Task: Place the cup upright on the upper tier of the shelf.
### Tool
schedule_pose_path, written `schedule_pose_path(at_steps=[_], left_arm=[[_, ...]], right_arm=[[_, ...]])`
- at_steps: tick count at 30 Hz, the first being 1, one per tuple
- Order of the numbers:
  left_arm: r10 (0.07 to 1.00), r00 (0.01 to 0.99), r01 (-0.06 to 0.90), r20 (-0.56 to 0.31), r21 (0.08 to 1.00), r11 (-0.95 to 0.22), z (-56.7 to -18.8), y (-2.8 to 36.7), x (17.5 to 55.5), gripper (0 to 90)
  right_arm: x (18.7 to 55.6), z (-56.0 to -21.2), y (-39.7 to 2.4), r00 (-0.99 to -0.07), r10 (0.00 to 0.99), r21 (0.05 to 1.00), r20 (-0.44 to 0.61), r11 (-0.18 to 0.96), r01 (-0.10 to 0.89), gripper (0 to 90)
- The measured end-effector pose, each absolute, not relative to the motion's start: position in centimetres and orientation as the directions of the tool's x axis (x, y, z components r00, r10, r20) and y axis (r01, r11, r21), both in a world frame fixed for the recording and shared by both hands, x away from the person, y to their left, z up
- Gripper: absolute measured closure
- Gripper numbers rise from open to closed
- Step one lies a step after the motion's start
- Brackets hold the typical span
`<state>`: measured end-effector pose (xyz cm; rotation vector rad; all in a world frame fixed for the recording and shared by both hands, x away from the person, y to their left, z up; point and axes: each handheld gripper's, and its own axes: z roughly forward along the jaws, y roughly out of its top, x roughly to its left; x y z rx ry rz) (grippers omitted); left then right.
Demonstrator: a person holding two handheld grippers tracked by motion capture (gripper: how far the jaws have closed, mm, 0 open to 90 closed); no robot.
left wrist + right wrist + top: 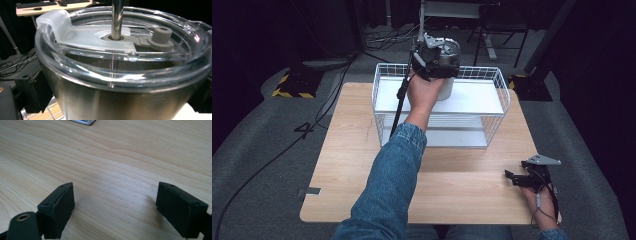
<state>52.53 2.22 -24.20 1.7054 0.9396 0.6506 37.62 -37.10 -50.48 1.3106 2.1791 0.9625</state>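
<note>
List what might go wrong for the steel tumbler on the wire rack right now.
1. The left gripper holds the stainless steel tumbler with a clear lid on the top shelf of the white wire rack; opening before it stands flat could tip it.
2. A metal straw rises through the lid; the withdrawing gripper might catch it.
3. The right gripper stands open over the wooden table, too far off to steady anything.

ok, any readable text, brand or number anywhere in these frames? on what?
None readable.
Steel cup and its clear lid: no print or logo visible.
Wire rack, table, both grippers: no markings visible.
Keyboard on the far desk: too small.
</note>
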Motion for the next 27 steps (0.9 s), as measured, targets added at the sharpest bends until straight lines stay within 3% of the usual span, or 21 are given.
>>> schedule_pose_path(at_steps=[27], left_arm=[[0.785, 0.615, 0.260, -0.078, 0.959, -0.109, -25.7, 3.7, 52.4, 0.0]], right_arm=[[37.6, -50.5, -37.1, -0.468, 0.884, 0.740, -0.002, 0.316, 0.594, 16.0]])
